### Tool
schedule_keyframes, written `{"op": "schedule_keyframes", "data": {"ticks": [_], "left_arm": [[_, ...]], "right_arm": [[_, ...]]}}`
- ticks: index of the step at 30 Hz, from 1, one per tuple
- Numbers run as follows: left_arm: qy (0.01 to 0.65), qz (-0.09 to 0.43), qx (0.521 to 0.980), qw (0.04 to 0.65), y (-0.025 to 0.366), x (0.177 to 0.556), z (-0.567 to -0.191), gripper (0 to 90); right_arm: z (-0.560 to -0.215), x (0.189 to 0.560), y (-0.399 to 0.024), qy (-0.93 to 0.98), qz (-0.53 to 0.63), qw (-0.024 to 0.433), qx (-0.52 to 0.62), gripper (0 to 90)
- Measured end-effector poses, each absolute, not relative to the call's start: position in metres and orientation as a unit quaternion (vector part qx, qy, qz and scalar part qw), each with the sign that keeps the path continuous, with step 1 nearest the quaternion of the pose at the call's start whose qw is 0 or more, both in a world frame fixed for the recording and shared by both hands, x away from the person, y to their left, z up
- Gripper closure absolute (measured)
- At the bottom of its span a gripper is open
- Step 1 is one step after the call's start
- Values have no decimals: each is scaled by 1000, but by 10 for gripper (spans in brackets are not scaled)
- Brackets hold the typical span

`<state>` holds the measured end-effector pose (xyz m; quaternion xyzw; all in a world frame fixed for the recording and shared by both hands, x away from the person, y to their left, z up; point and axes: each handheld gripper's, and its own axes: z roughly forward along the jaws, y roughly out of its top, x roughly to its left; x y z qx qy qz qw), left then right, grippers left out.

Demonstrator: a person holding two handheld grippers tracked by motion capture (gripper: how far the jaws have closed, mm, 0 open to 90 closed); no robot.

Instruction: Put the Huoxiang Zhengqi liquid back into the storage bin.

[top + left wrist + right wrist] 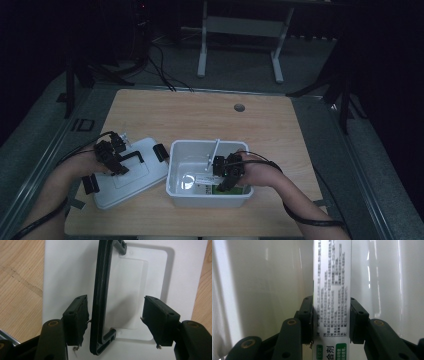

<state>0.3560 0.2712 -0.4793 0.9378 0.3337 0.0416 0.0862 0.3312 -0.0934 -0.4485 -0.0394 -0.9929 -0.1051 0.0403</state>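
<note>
A white lid with a black handle lies flat on the table, left of an open white bin. My left gripper hovers over the lid. In the left gripper view its jaws stand open astride the handle, the left pad close beside the bar, the lid beneath. My right gripper reaches down into the bin. In the right gripper view both of the right gripper's pads press a white printed tube with green marks, against the bin's inner wall.
The wooden table has a round cable hole at the back. Black latches sit at the lid's ends. A thin white stick stands up inside the bin. A metal desk frame stands on the floor behind.
</note>
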Motion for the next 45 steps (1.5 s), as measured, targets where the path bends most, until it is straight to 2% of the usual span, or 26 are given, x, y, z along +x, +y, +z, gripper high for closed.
{"op": "schedule_keyframes", "data": {"ticks": [5, 9, 21, 32, 40, 45], "left_arm": [[334, 42, 938, 88, 271, 356, -478, 380], [333, 43, 938, 87, 271, 355, -477, 380], [331, 40, 939, 88, 268, 355, -476, 380], [332, 33, 939, 87, 268, 355, -477, 397], [337, 26, 938, 83, 268, 357, -478, 426], [336, 27, 938, 75, 268, 359, -478, 482]], "right_arm": [[-450, 330, -93, -994, -99, 39, -37, 610], [-440, 329, -95, -993, -109, 40, -37, 580], [-402, 329, -108, -989, -137, 21, -46, 571], [-384, 332, -130, -983, -173, 4, -59, 547], [-372, 334, -152, -977, -201, -17, -75, 455], [-367, 335, -166, -972, -217, -32, -87, 379]]}}
